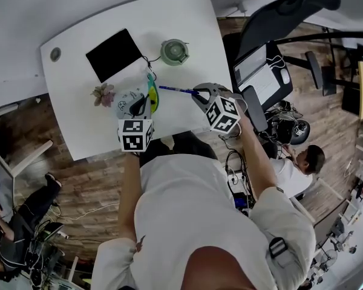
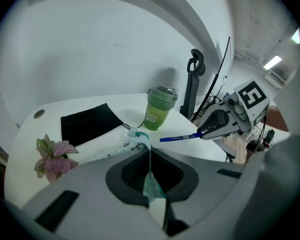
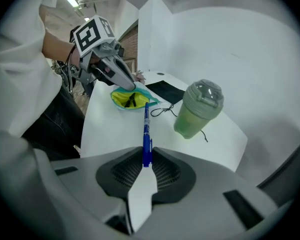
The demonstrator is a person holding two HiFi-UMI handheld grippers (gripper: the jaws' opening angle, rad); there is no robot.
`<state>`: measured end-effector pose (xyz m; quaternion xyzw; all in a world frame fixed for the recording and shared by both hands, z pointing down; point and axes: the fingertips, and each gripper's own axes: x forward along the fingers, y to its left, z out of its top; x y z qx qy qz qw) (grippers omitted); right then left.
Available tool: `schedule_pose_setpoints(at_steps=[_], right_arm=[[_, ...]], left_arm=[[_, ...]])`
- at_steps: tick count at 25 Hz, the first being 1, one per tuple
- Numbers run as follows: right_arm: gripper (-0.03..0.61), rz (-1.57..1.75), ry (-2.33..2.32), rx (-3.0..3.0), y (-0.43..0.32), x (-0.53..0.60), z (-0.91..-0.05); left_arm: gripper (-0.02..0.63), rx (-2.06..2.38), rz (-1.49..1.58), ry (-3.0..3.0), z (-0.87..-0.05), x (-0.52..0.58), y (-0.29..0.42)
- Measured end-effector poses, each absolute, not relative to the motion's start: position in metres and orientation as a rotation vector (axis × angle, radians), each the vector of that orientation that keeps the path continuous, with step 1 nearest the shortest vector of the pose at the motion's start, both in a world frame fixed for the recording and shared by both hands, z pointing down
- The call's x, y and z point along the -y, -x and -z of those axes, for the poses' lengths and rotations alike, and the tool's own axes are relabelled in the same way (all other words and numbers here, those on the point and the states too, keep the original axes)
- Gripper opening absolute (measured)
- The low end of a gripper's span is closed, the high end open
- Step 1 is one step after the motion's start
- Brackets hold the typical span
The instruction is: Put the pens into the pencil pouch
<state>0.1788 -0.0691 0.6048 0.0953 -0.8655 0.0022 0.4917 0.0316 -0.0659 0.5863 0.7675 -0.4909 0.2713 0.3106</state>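
Observation:
The pencil pouch (image 1: 140,99) lies on the white table (image 1: 78,125); it is white with a teal rim and a yellow lining, and its mouth gapes in the right gripper view (image 3: 128,98). My left gripper (image 2: 151,178) is shut on the pouch's teal edge (image 2: 149,181), holding it up. My right gripper (image 3: 146,160) is shut on a blue pen (image 3: 146,132) by its rear end. The pen (image 1: 176,90) hangs level above the table, its tip aimed at the pouch mouth and just short of it. From the left gripper view the pen (image 2: 181,137) sticks out of the right gripper (image 2: 216,125).
A green lidded cup (image 1: 174,51) stands behind the pouch, with a thin cord beside it. A flat black cloth case (image 1: 114,54) lies at the back left. A small pink-leaved plant (image 1: 103,94) sits left of the pouch. An office chair (image 1: 272,71) stands right of the table.

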Motion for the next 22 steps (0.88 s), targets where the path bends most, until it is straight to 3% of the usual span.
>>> schedule_pose_setpoints(at_steps=[22], right_arm=[[0.06,0.21,0.001,2.047,-0.105,0.043,-0.592]], left_arm=[[0.005,1.302,-0.639,-2.045,-0.57,0.058,-0.023]])
